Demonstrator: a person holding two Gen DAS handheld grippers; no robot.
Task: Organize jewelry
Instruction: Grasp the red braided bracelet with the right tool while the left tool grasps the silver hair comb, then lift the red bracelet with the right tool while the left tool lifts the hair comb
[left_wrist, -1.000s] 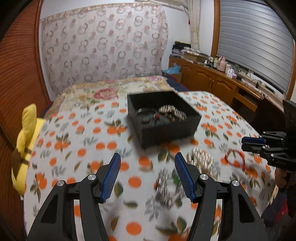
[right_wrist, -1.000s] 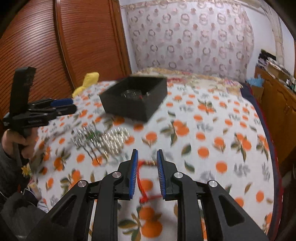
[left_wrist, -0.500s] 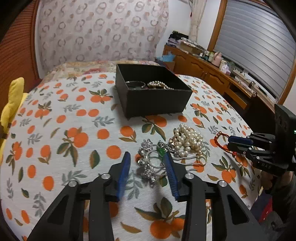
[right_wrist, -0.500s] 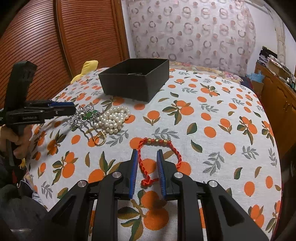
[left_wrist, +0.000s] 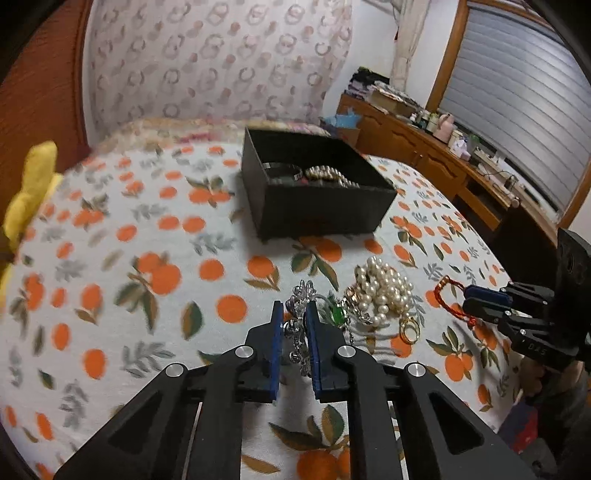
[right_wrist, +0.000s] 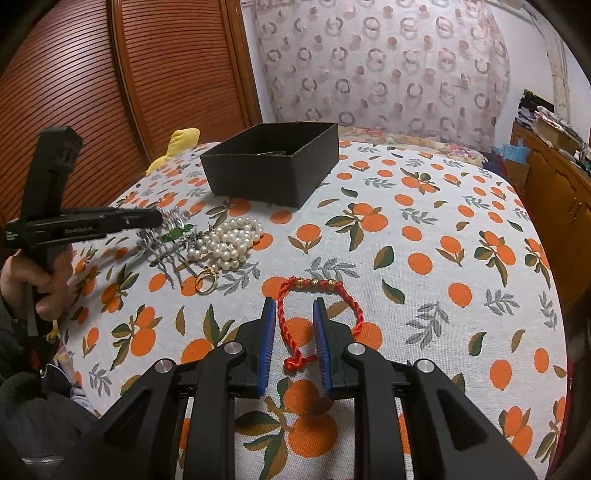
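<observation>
left wrist view: the left tongs (left_wrist: 294, 319) have narrowed a lot over the last second and are now clenched around the silver brooch-like piece (left_wrist: 301, 325), which sits between the blue pads on the orange-print desk (left_wrist: 147, 280). half a second ago the jaws were spread wider around it, so the grasp looks just made. the pearl strand (left_wrist: 386, 291), a green stone (left_wrist: 337, 314) and a gold ring (left_wrist: 409, 328) lie just beside it, touching in a tangle, so lifting may drag neighbours along. the black box (left_wrist: 317, 195) stands farther back, already holding a bangle and beads.

in the right wrist view, the right tongs (right_wrist: 294, 341) have loosened since a moment ago and now stand released around the red braided bracelet (right_wrist: 317, 306), which lies flat on the desk, not gripped. my guess is the silver piece goes to the box next.
</observation>
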